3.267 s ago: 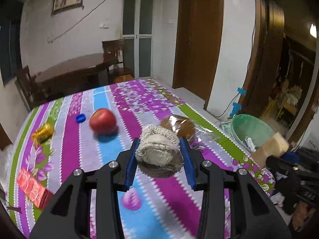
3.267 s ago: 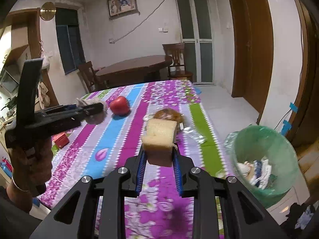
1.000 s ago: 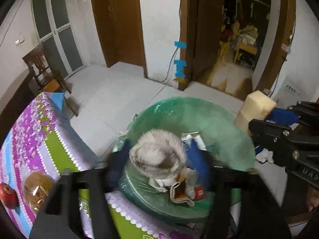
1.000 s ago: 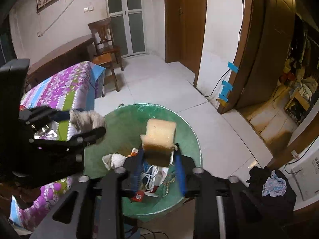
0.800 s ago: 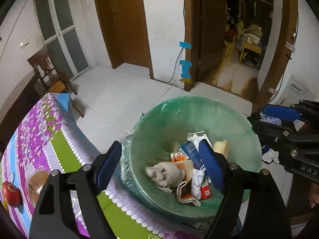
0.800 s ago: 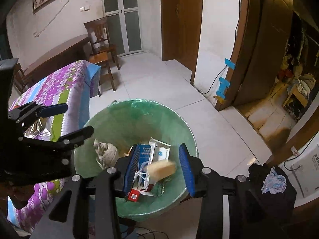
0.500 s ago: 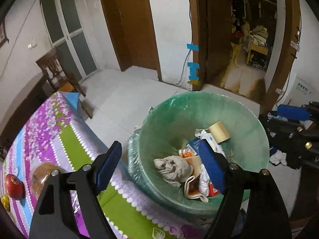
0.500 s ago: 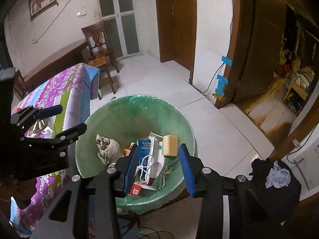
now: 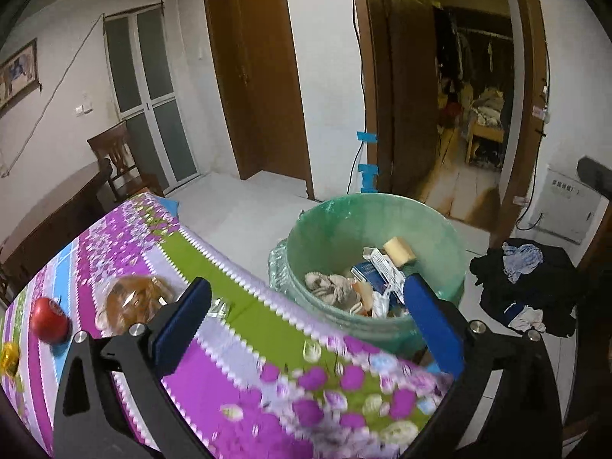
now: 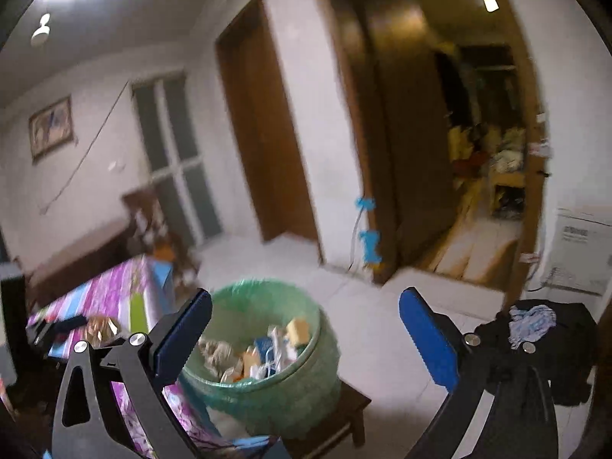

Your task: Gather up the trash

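Green bin (image 9: 329, 237) holds sponge (image 9: 399, 251), rag (image 9: 332, 285), cartons (image 9: 376, 269).

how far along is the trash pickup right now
Done: the sponge and rag lie in the green bin. In hand: nothing; left tongs and right tongs just opened, both empty. Left: wrapped bread, apple, gold wrapper on the table.

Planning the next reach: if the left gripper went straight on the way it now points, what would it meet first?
Judging by its wrist view, the open, empty left gripper aims at the purple floral tablecloth's scalloped edge; just past it stands the green plastic-lined trash bin. Depth is unclear, so it may clear the cloth.
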{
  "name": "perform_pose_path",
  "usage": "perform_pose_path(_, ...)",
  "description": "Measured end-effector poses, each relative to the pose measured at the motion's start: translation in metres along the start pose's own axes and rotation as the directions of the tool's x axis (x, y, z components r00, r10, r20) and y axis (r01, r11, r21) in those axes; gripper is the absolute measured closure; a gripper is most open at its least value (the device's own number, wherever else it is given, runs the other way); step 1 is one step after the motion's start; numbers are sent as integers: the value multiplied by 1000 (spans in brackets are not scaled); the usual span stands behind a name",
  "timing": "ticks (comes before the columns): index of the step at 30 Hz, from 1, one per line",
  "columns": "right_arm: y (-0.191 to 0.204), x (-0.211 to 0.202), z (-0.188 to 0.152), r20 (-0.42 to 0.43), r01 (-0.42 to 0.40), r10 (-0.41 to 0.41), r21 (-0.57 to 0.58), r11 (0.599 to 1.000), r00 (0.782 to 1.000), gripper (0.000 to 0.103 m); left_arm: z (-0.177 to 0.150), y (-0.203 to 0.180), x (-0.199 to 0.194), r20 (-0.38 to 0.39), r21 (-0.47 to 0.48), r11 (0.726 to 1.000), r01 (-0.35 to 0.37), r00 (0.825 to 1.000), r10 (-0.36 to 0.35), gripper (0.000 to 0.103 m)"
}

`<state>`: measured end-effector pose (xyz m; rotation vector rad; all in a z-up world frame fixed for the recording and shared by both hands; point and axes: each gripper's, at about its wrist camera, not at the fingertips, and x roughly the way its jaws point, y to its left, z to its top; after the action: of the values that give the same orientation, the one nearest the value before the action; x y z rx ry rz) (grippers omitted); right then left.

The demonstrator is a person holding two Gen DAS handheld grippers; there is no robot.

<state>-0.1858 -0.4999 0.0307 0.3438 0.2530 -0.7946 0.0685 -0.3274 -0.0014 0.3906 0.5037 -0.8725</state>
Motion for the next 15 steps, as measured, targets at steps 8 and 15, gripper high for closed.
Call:
perform_pose_path(8,25,-42,-43,-15,45,-48,-155,987,999,5,-35,11,-42,112,-68,992,105,989,-97,6)
perform_pose_path(15,29,-47,-63,-29,-35,32,-102,994,999,5,-61,9,-55,117,-122,987,104,989,-90,6)
